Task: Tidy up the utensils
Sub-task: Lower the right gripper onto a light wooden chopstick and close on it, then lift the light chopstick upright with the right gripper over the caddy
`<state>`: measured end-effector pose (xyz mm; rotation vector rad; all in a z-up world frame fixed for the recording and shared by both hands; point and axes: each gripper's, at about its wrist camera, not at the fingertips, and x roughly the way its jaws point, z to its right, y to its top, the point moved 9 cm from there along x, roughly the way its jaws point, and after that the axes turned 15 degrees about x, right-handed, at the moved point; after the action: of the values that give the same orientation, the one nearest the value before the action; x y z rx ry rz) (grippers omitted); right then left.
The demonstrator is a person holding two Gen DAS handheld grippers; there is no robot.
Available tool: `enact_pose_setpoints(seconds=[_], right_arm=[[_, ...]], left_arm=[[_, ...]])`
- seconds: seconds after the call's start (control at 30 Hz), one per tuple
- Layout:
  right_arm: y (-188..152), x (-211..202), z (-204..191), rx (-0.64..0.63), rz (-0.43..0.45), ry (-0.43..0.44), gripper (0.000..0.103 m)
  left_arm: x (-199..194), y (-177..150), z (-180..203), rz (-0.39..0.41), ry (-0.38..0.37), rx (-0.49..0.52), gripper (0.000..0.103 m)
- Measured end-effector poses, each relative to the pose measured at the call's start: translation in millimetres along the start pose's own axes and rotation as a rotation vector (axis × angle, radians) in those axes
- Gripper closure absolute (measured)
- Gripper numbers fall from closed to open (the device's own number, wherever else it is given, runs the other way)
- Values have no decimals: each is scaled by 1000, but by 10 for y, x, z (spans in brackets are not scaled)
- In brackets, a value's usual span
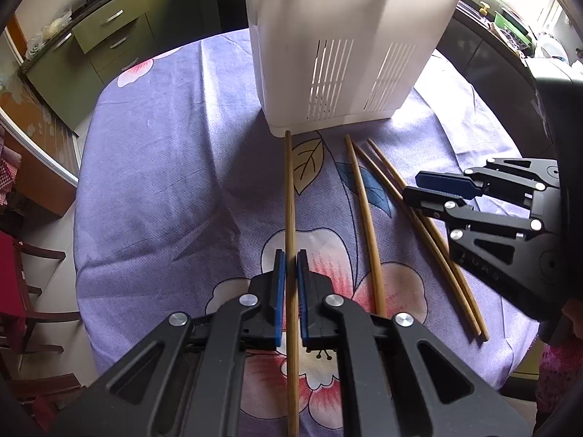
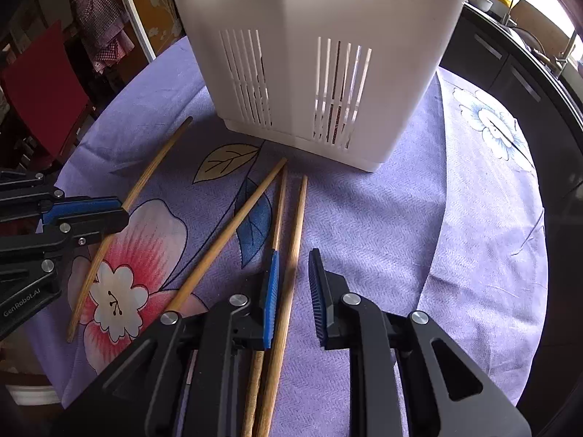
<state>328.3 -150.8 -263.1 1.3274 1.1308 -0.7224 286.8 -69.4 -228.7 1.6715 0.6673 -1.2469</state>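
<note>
A white slotted utensil holder (image 1: 346,43) stands on the purple flowered cloth; it also shows in the right wrist view (image 2: 313,54). Several wooden chopsticks lie in front of it. My left gripper (image 1: 290,266) is shut on the leftmost chopstick (image 1: 289,189), which lies low along the cloth; the same stick shows in the right wrist view (image 2: 145,174). My right gripper (image 2: 294,269) is open, its jaws low around the rightmost chopstick (image 2: 297,225), with another (image 2: 278,204) under its left finger. A third stick (image 2: 226,233) lies between.
The round table's cloth (image 1: 164,167) drops off at the left edge. Kitchen cabinets (image 1: 109,32) stand behind, a red chair (image 2: 47,91) at the left of the right wrist view, a dark counter (image 2: 510,65) at the right.
</note>
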Motion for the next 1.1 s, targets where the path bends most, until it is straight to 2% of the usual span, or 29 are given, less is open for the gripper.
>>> enact_pose_setpoints(seconds=[0.07,0.23,0.4,0.57,0.9,1.1], right_arm=[[3,11,39,20,-1,20,86],[-45,67,-6,-15,5,-1,86],[-3,116,-57,-8,12,15,96],[-6,53,-34,18,37,44,96],[49,-711,71,44,180,125,96],[-90,-1249,126,33,280,153,96]], left_arm=[[-13,-7,-14,2,1,-1,97],[2,-11,-28,-4,1,-2,97],[0,-14,-18,-2,-4,-6,97],[-34,-15,-54,3,2,-8,97],[-329,31,-57,61,19,4,97],[-636,23,-10,110,37,21,97]])
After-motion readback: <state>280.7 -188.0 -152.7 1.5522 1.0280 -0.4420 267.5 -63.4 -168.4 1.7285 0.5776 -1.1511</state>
